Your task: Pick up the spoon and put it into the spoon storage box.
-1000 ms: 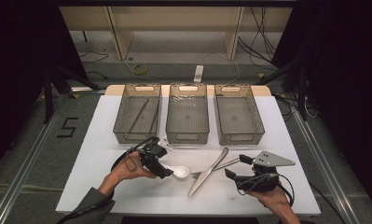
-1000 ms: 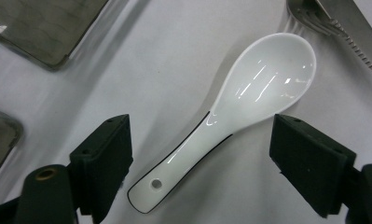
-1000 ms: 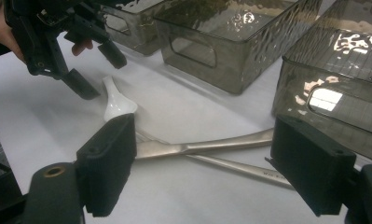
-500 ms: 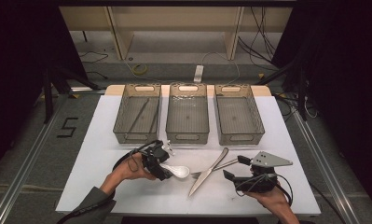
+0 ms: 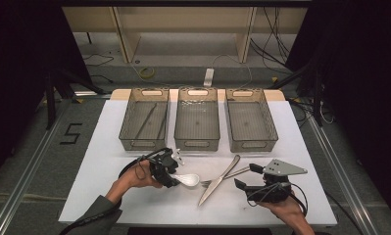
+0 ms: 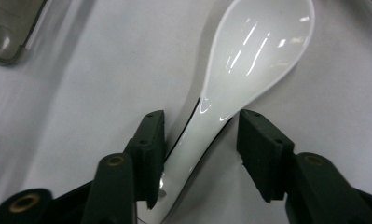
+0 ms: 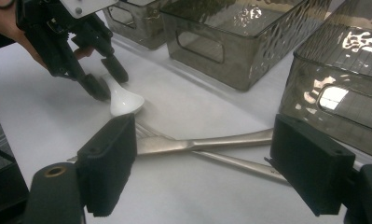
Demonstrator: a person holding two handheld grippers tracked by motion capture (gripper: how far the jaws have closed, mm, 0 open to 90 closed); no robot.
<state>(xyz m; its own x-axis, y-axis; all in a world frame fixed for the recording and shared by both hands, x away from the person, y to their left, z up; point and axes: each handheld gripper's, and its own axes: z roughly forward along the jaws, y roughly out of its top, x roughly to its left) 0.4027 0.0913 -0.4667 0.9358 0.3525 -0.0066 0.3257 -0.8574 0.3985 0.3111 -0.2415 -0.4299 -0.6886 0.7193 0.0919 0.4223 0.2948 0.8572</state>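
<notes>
A white ceramic spoon (image 5: pixel 187 179) (image 6: pixel 258 56) (image 7: pixel 125 101) lies on the white table, bowl pointing right. My left gripper (image 5: pixel 174 176) (image 6: pixel 200 140) (image 7: pixel 110 84) straddles its handle. The jaws have just been closing; one pad is at the handle, the other still shows a gap, so the gripper is open. A knife (image 5: pixel 220 180) (image 7: pixel 197 142) and a fork (image 5: pixel 232 173) (image 7: pixel 239 163) lie crossed in the middle. My right gripper (image 5: pixel 244 176) (image 7: pixel 204 158) is open wide just right of them, with nothing held.
Three grey bins stand in a row at the back: left (image 5: pixel 138 143), middle (image 5: pixel 197 144), right (image 5: pixel 252 144). Thin dark sticks lie in the left bin. The table's front edge runs close behind both hands.
The left gripper's jaws have narrowed around the spoon's handle. Both hands, the spoon, the knife and the fork stay where they were.
</notes>
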